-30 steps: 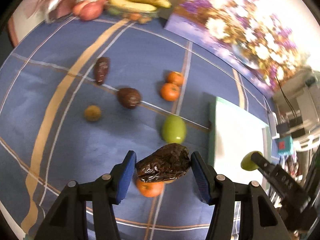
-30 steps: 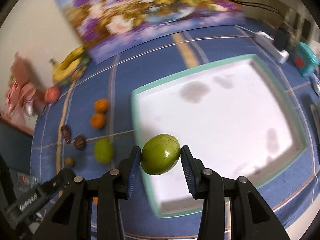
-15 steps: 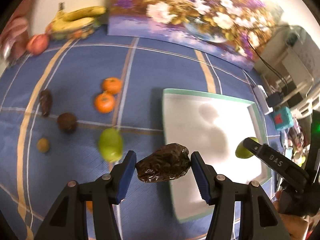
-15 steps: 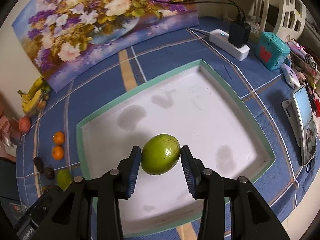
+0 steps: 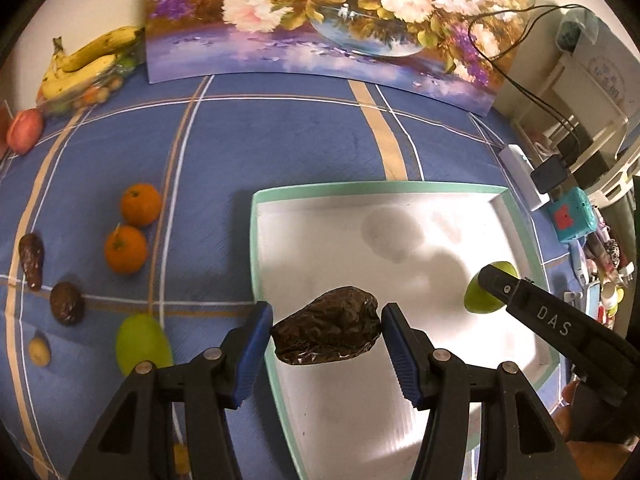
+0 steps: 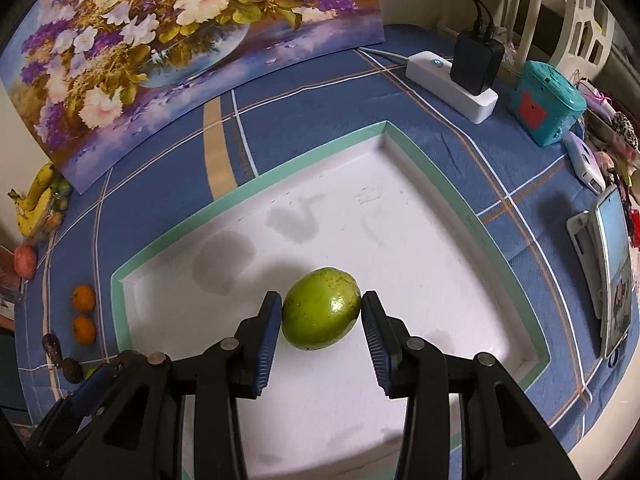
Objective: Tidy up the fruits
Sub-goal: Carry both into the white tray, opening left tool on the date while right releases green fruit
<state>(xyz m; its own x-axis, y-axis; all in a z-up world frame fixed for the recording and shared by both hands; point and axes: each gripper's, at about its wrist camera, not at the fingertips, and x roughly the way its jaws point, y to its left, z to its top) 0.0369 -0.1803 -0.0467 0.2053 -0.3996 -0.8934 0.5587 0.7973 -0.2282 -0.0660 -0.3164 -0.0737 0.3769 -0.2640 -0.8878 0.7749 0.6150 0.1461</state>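
Over the white tray, the right gripper clamps a green fruit.

Two oranges, two green fruits, three dark wrinkled fruits, one small yellow fruit, one banana bunch, one tray.

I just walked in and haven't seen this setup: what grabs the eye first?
Two fruits held over the white tray: a green fruit in the right gripper, and a wrinkled dark fruit in the left gripper at the tray's left edge. Behind stands a flower painting.
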